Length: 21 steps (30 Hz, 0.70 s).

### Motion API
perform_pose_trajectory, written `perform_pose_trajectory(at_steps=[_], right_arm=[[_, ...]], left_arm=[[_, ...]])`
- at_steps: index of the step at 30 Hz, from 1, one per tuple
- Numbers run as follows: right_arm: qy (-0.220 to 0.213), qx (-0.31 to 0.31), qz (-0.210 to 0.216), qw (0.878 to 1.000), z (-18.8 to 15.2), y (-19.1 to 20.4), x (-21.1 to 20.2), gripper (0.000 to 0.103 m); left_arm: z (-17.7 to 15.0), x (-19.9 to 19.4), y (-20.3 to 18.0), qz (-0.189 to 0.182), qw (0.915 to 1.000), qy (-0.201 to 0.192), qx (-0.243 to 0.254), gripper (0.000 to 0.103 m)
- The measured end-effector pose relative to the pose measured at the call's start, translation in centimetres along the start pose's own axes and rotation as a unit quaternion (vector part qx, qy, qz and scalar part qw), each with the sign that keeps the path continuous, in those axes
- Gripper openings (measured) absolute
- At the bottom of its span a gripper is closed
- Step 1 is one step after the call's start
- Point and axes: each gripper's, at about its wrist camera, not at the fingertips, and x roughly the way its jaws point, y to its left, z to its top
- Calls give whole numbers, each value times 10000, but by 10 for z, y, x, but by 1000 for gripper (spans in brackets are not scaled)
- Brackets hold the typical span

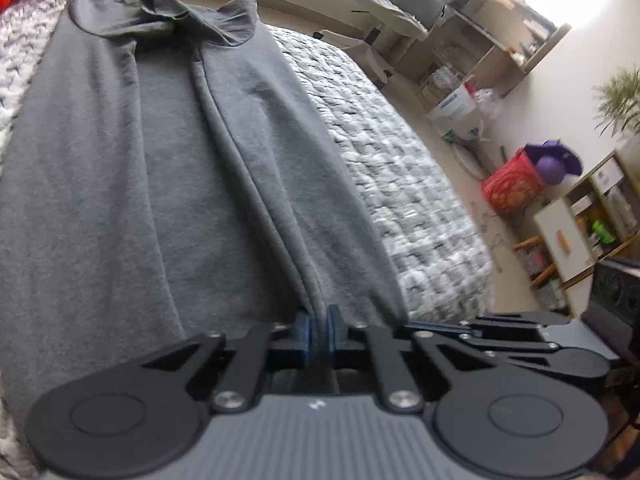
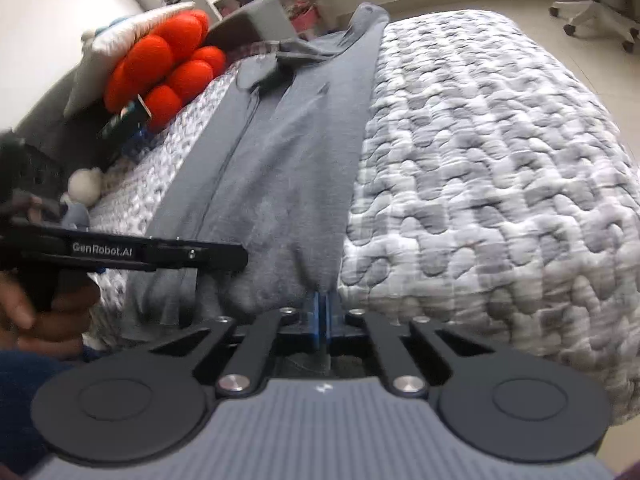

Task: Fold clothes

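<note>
quilt: grey-white, quilted
orange cushion: at the quilt's far left
office chair: on the floor beyond the quilt
red bag: on the floor right of the quilt

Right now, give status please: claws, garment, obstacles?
Left claw shut on grey garment hem. Right claw shut on same hem. Nothing blocking on quilt.

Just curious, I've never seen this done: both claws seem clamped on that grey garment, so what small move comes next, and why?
Probably lift both claws together and carry the near edge toward the far end. The left claw and right claw are each shut on the near edge of the garment, which lies lengthwise on the quilt, sides already folded in.
</note>
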Motion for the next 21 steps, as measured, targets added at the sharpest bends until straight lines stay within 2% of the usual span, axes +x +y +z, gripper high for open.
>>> perform_pose_trajectory(at_steps=[3,4,6,10,11,16,20,21], right_arm=[[-173,-12,-36,9998,2,1,-11,2],[-143,-44,-119,9998,2,0,-9,2],[-71,-95,-268,9996,2,-2,-6,2],[99,18,-231,9997,-2,-10,1,7],[54,34,-204,9998,-2,-10,-2,13],[-142,-89,-148,9998,8,-2,-7,14],[-138,-312,-216,9992,18,9,6,14],[-94,-381,-238,9989,17,12,10,15]], left_arm=[[0,-8,-2,-403,9990,-162,-63,5],[0,-8,-1,-405,9990,-156,-84,5],[-1,-2,3,-221,9996,-33,-155,5],[-2,6,11,95,9994,169,-271,6],[-2,5,10,104,9995,141,-247,8],[-2,3,10,131,9997,68,-218,16],[-2,2,6,173,9998,39,-54,15],[-2,2,6,141,9999,45,-32,11]])
